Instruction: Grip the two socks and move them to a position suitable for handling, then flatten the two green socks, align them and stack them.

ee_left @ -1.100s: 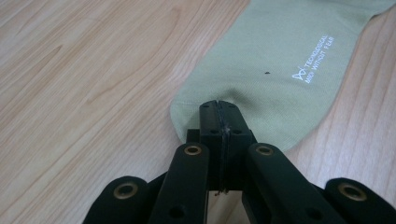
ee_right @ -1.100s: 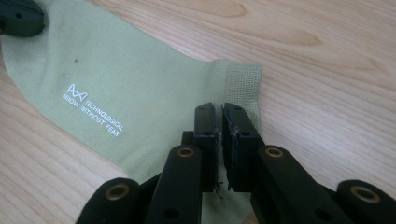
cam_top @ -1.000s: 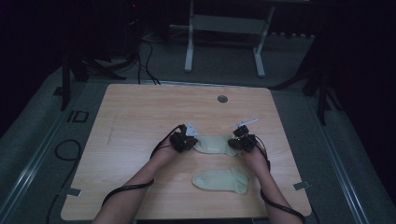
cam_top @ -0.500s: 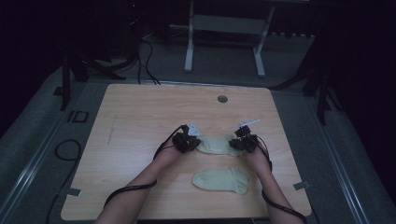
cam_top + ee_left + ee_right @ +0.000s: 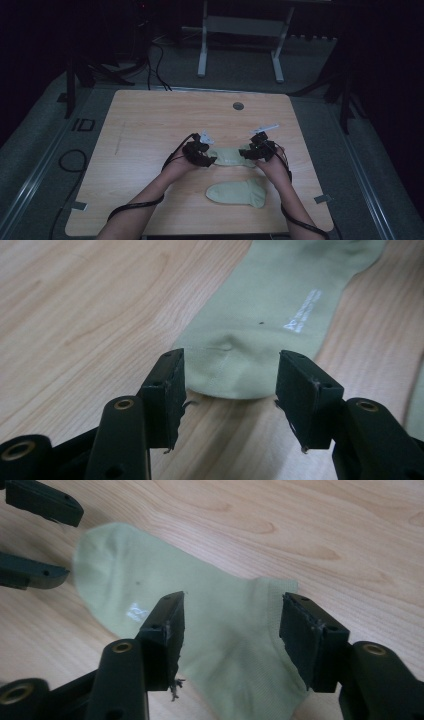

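A pale green sock lies flat across the middle of the wooden table. My left gripper is at its left end. In the left gripper view the sock's rounded toe end rests on the wood between the jaws of the left gripper, whose pads stand apart from it. My right gripper is at the other end, and the sock's cuff lies between the open jaws of that right gripper. Both pairs of jaws have just been opening. A second green sock lies nearer the front edge.
A round cable hole sits near the table's far edge. Cables trail from both grippers along the forearms to the front edge. Behind the table, a white desk frame stands on the dark floor. The left gripper's jaws appear at the top left of the right gripper view.
Both hands have kept their place at the two ends of the sock. Nothing else has visibly moved in the high view.
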